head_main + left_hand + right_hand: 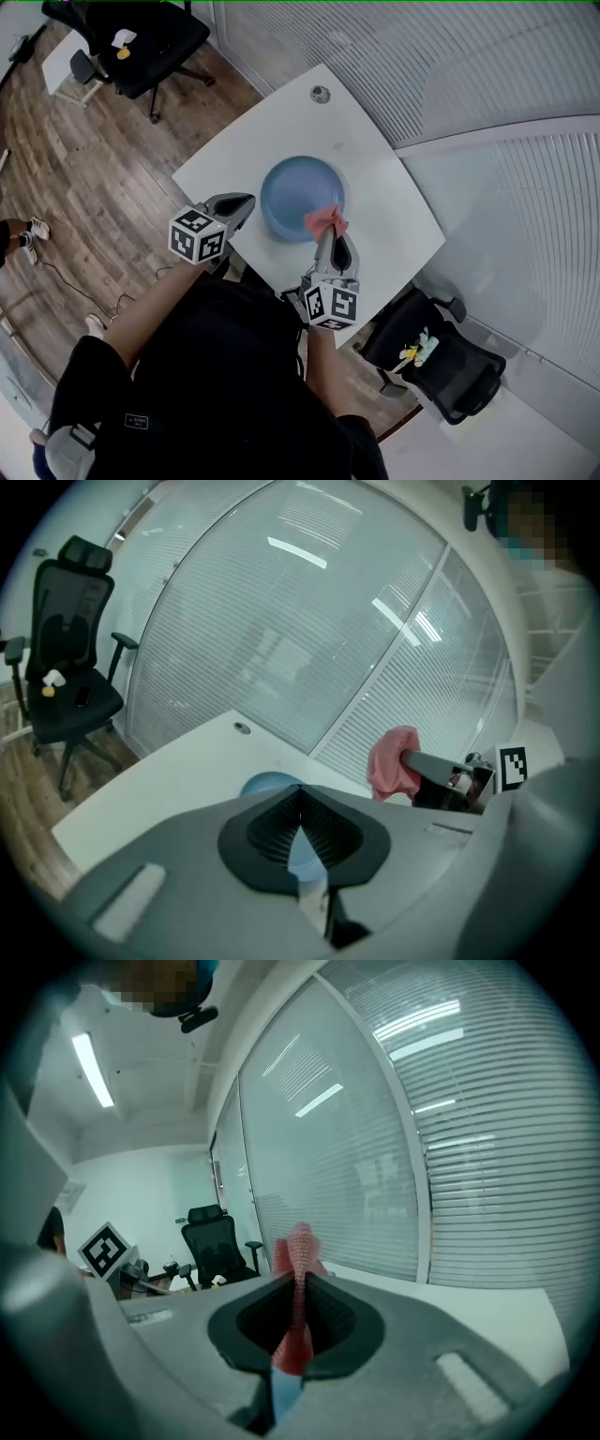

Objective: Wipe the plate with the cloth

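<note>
Pink cloth [325,221] clamped in the fully closed jaws of the right gripper [328,236], with a bunched tuft standing out past the tips and a short end hanging under them. Just ahead of and below those tips, a blue plate [300,199], lying flat on the white table [394,220]; cloth seemingly above the near rim, contact with it not possible to confirm. Left gripper [246,201] closed completely and holding nothing, tips pointing at the plate's near-left edge, close beside it but apart. Plate therefore free, not steadied by anything. Likely risks from here: pushing the plate across the smooth table during the wipe, away from the right gripper, for lack of any hold from the left side; scraping the plate with the hard jaw tips instead of the fabric, because of only a small tuft in front of them; losing the cloth from the grip under drag, if caught only by a thin fold. Better to lower slowly, to press lightly, and to set the left gripper against the rim.
</note>
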Demonstrator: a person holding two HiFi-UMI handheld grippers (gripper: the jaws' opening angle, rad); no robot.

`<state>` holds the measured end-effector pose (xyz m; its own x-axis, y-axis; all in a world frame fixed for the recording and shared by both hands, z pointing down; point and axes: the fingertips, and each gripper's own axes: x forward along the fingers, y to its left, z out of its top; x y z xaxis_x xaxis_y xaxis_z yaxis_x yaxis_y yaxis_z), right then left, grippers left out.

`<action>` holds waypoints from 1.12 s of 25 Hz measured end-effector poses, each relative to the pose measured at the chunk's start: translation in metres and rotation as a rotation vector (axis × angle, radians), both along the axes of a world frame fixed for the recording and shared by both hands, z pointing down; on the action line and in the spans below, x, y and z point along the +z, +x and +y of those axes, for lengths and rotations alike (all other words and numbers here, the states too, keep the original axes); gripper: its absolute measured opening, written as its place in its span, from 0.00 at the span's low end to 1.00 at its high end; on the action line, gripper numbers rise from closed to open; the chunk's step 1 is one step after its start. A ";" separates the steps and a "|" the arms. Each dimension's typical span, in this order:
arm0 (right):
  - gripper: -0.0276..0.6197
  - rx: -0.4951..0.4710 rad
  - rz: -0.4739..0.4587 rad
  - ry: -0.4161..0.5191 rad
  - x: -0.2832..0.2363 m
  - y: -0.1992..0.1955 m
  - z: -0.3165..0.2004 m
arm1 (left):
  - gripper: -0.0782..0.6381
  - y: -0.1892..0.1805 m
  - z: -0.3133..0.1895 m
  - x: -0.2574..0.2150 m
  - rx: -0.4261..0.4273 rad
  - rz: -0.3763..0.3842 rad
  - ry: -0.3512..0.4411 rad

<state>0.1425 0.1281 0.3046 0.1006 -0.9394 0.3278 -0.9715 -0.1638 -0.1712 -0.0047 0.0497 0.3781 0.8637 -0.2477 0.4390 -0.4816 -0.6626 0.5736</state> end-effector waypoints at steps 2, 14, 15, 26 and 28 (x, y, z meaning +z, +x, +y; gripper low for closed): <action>0.06 -0.002 -0.011 0.017 -0.010 -0.006 0.001 | 0.11 -0.003 0.003 -0.020 0.013 0.034 0.029; 0.06 -0.023 0.038 0.081 -0.042 -0.032 0.011 | 0.11 -0.019 0.006 -0.098 0.008 0.086 0.394; 0.06 -0.021 0.041 0.082 -0.043 -0.031 0.010 | 0.11 -0.020 0.005 -0.100 0.004 0.088 0.398; 0.06 -0.017 0.024 0.106 -0.048 -0.025 0.013 | 0.11 -0.018 0.008 -0.103 0.006 0.092 0.403; 0.06 -0.024 0.031 0.103 -0.048 -0.027 0.015 | 0.11 -0.019 0.011 -0.102 0.010 0.093 0.400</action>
